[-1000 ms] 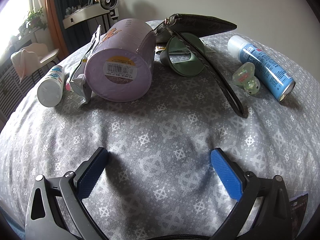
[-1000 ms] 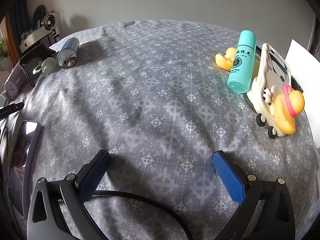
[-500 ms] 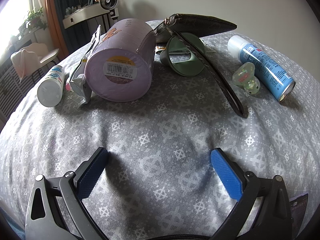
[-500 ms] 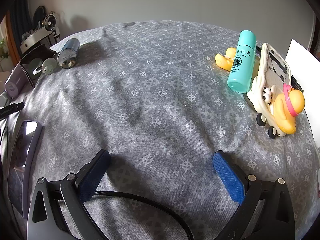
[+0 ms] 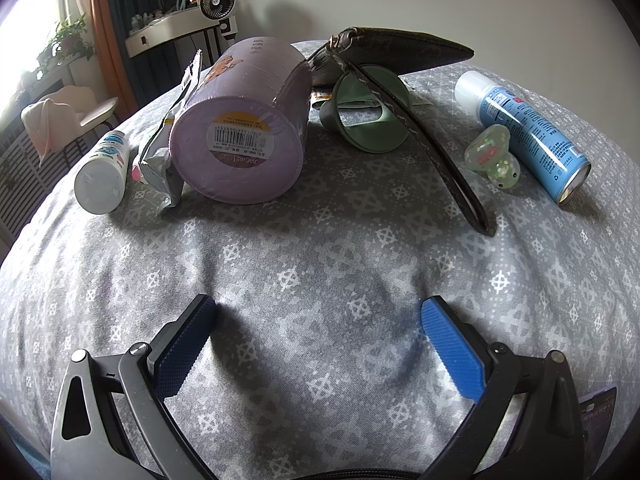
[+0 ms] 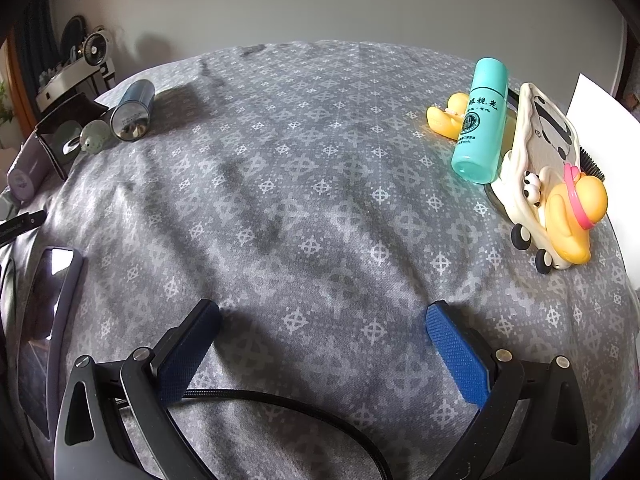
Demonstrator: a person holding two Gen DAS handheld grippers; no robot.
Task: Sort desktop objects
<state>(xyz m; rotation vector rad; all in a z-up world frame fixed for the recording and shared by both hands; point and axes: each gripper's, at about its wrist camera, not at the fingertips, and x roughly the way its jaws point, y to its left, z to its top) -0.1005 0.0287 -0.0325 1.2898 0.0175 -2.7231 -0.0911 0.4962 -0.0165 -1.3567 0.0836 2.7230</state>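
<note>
My left gripper is open and empty, low over the grey patterned cloth. Ahead of it lie a lilac cylinder, a white bottle, a foil packet, a green cup-shaped holder, a brown pouch with strap, a clear green toy and a blue spray can. My right gripper is open and empty. At its right stand a teal bottle, a small yellow duck and a cream toy car with a duck.
A dark phone lies at the left edge of the right wrist view. A black cable runs under the right gripper. White paper is at the far right. A side shelf with a fan stands behind the surface.
</note>
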